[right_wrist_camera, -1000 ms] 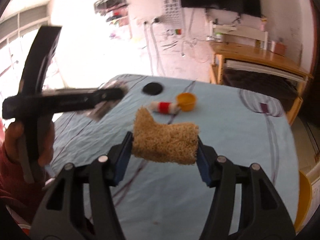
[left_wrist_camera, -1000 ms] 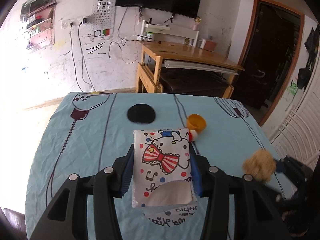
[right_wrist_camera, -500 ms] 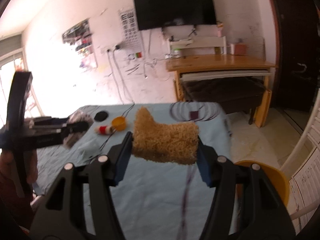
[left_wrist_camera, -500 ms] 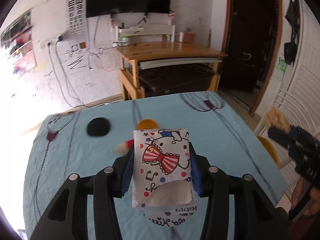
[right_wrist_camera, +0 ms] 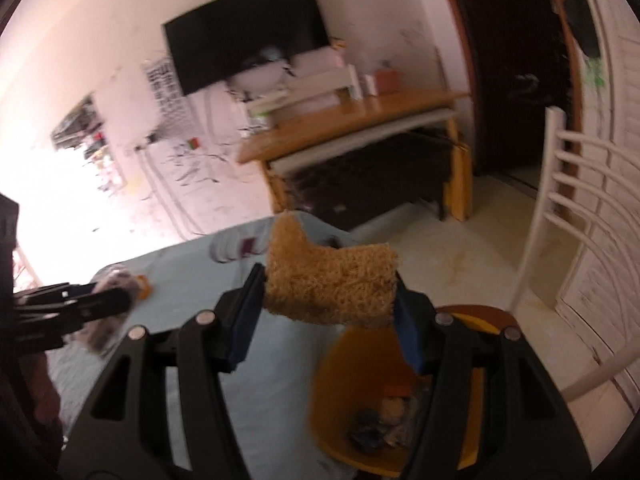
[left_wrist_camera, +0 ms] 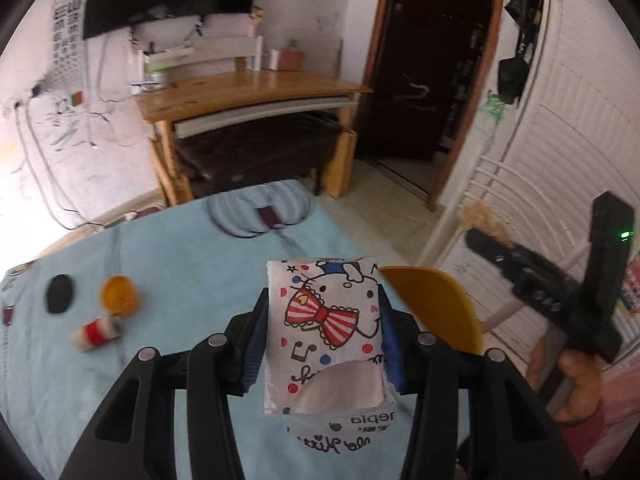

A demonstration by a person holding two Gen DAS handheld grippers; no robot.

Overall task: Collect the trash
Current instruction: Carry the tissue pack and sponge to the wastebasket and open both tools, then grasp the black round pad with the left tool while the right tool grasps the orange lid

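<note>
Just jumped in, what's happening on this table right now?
Trash collection is mid-carry. The left gripper is shut on a Hello Kitty tissue pack; the right gripper is shut on a tan loofah scrap, above the yellow bin beside the table. An orange cap, small bottle and black lid lie on the blue tablecloth.

I count two grippers (left_wrist_camera: 322,336) (right_wrist_camera: 330,300), one tissue pack (left_wrist_camera: 324,332), one sponge (right_wrist_camera: 332,284), one bin (right_wrist_camera: 360,396), one orange cap (left_wrist_camera: 119,295), one black lid (left_wrist_camera: 60,293), one small bottle (left_wrist_camera: 97,333)

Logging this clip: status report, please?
Left gripper shut on tissue pack. Right gripper shut on tan sponge, above yellow bin. Nothing blocking.
</note>
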